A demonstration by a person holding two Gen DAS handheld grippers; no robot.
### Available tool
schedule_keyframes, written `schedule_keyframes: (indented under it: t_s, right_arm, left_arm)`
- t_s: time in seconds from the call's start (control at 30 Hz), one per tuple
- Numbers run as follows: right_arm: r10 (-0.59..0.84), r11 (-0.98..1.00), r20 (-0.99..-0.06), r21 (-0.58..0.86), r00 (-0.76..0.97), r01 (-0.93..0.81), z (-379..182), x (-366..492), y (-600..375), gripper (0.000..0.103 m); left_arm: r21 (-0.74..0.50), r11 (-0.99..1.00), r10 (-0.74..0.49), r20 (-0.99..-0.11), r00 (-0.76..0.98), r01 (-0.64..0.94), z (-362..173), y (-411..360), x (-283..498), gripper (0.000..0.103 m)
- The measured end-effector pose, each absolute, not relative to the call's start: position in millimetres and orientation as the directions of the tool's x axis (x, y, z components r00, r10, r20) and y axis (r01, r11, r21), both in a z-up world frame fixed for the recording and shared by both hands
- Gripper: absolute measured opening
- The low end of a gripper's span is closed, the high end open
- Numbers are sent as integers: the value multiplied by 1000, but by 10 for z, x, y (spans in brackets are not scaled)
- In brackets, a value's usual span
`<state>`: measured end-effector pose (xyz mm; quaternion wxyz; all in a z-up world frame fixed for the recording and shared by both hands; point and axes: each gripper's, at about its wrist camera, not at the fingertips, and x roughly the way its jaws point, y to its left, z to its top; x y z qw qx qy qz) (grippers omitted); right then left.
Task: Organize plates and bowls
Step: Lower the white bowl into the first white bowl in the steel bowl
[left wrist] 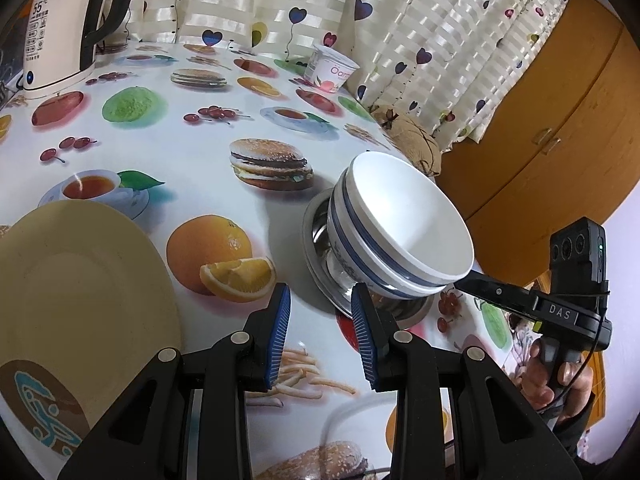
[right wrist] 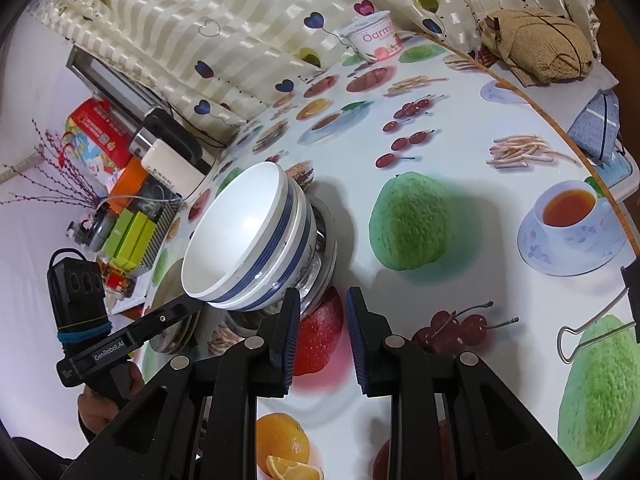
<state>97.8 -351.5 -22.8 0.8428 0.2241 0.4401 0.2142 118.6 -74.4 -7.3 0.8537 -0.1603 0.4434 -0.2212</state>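
Observation:
Two stacked white bowls with blue bands [left wrist: 396,228] stand on a small steel plate [left wrist: 320,232] on the fruit-print tablecloth; they also show in the right wrist view [right wrist: 248,236], with the steel plate [right wrist: 326,236] under them. A cream plate [left wrist: 80,280] lies at the left. My left gripper [left wrist: 320,320] is open and empty, just in front of the steel plate. My right gripper [right wrist: 322,328] is open and empty, close to the bowls on their other side. Each gripper shows in the other's view, beside the bowls.
A white kettle [left wrist: 60,36] stands at the back left, a yogurt cup [left wrist: 330,70] at the back by the curtain. A brown cloth bundle [right wrist: 536,46] lies off the table's far edge. Boxes and clutter [right wrist: 128,184] sit beyond the left edge. A binder clip [right wrist: 596,328] holds the cloth.

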Motion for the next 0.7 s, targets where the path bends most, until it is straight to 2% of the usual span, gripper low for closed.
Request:
schedule_keyframes:
  t_s: [0.27, 0.47, 0.7]
  right_arm:
    - [564, 804, -646, 573, 515, -162, -222, 1031, -3487, 23]
    - [577, 795, -640, 583, 507, -169, -236, 1101, -3468, 15]
    - [587, 787, -640, 595, 496, -164, -296, 1188, -3469, 15]
  left_arm:
    - [-502, 832, -548, -679, 488, 236, -84, -765, 1261, 33]
    - [-519, 823, -561, -680, 471, 230, -134, -790, 1327, 32]
    - [-528, 821, -561, -681, 471, 215, -166, -772, 1384, 32]
